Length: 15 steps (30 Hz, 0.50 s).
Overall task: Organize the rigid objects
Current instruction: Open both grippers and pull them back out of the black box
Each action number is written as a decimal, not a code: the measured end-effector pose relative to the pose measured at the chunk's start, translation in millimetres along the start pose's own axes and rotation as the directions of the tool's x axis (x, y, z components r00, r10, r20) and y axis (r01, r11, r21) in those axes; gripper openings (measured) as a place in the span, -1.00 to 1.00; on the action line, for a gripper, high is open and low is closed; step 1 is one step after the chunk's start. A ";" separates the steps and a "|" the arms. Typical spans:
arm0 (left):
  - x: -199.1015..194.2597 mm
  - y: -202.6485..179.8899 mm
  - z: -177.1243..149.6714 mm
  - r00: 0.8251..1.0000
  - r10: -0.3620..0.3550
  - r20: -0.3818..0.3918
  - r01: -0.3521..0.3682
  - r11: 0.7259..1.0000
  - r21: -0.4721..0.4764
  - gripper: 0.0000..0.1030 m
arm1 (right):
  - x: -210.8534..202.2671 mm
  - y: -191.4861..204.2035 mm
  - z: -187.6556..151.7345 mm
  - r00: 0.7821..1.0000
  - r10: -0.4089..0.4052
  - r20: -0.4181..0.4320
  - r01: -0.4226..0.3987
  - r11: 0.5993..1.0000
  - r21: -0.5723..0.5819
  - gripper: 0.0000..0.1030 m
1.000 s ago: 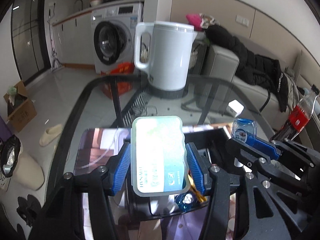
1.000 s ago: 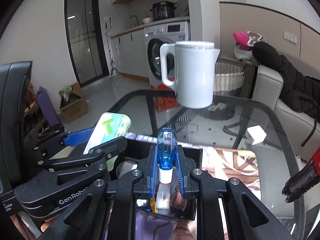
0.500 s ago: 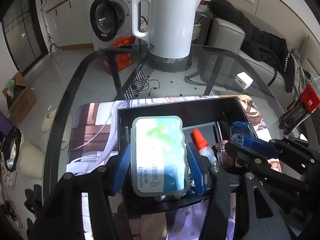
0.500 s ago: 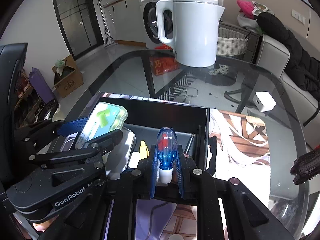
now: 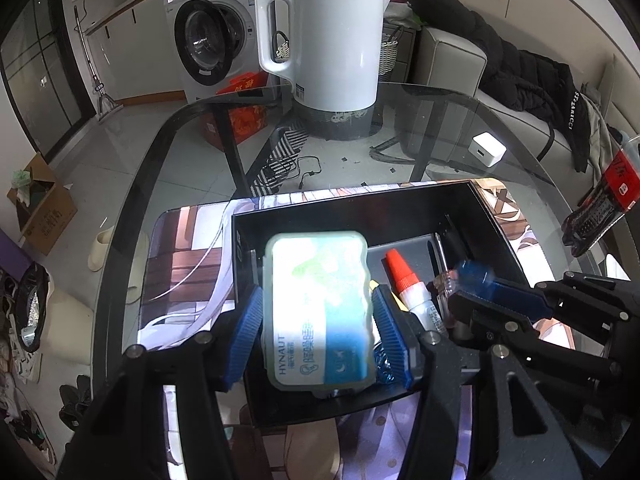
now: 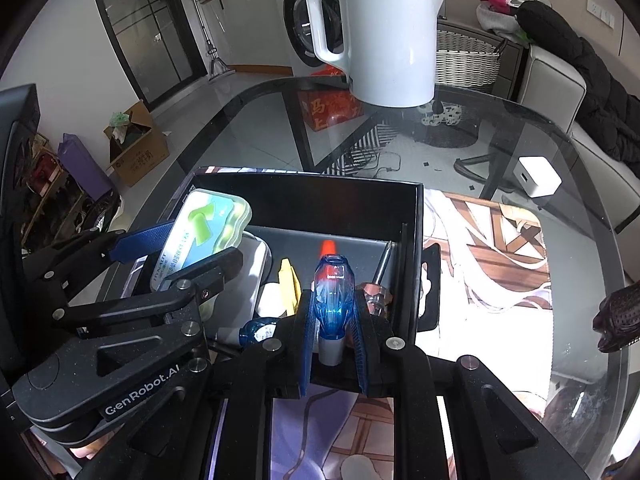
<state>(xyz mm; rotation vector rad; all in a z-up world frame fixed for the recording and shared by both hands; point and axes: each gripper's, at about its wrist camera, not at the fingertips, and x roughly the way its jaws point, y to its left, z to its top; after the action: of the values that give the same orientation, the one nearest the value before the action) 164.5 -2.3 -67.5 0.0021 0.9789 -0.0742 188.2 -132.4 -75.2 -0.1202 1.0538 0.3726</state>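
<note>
2 grippers over black tray (image 5: 486, 216): L gripper (image 5: 320, 332) w/ pads clamped on green-blue earplug case (image 5: 320, 308); R gripper (image 6: 332, 320) closed on blue screwdriver handle (image 6: 332, 296). Red-capped glue bottle (image 5: 404, 280) lies inside tray.

So both my cams sit right behind my fingers and look forward and steeply down along them. My left one stares down close into the black tray (image 5: 494, 216) on the glass table (image 5: 440, 128), with my left gripper (image 5: 318, 330) filling the bottom and my right gripper (image 5: 476, 286) poking in from the right edge. My right one looks from a bit further right, same close range, with my left gripper (image 6: 176, 248) at its left edge. Both views share the tray, the white kettle (image 5: 334, 40) at the table's far side, the washing machine (image 5: 212, 36) behind it, and the small white cube (image 6: 538, 176) off to the right.
</note>
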 end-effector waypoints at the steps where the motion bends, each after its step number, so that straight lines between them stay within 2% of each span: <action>1: -0.3 0.5 -0.8 1.000 -0.001 0.000 0.001 1.000 -0.001 0.09 | 0.2 -0.8 -0.4 1.000 0.000 -0.002 0.000 1.000 0.004 -0.64; 12: -17.6 4.8 -8.2 0.999 -0.042 0.013 0.043 0.999 -0.034 0.20 | -16.2 -4.8 -6.7 0.999 0.044 -0.006 -0.044 0.999 0.018 -0.46; 13: -21.3 5.2 -9.6 0.999 -0.045 0.021 0.045 0.998 -0.037 0.22 | -19.5 -5.4 -7.9 0.999 0.048 -0.003 -0.048 0.999 0.021 -0.43; 15: -29.5 6.0 -13.2 0.998 -0.035 0.045 0.037 0.998 -0.047 0.33 | -26.1 -7.7 -11.2 0.999 0.053 0.010 -0.053 0.998 0.029 -0.22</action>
<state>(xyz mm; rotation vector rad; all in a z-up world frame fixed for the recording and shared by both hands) 137.5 5.9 -50.6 -0.0611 0.9362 -0.0832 170.3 -148.9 -58.7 -0.0641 1.0548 0.4053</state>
